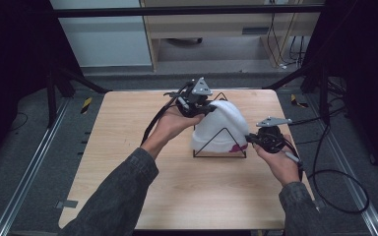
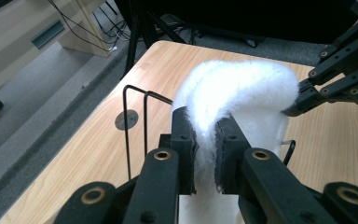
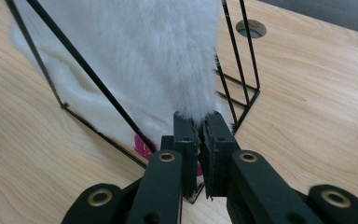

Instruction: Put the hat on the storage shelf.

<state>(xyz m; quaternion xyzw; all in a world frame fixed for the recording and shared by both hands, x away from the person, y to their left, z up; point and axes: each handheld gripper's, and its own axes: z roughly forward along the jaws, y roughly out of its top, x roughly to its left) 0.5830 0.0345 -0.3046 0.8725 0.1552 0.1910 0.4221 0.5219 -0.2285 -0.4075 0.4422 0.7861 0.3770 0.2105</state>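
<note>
Hat, white & fuzzy, drapes over wire stand mid-table, between both grippers. L gripper clamped on hat's top edge, fabric pinched btwn its jaws; stand wires sit just left of it in left gripper view. R gripper closed on hat's lower edge by pink tag, stand frame directly ahead of it.
</note>
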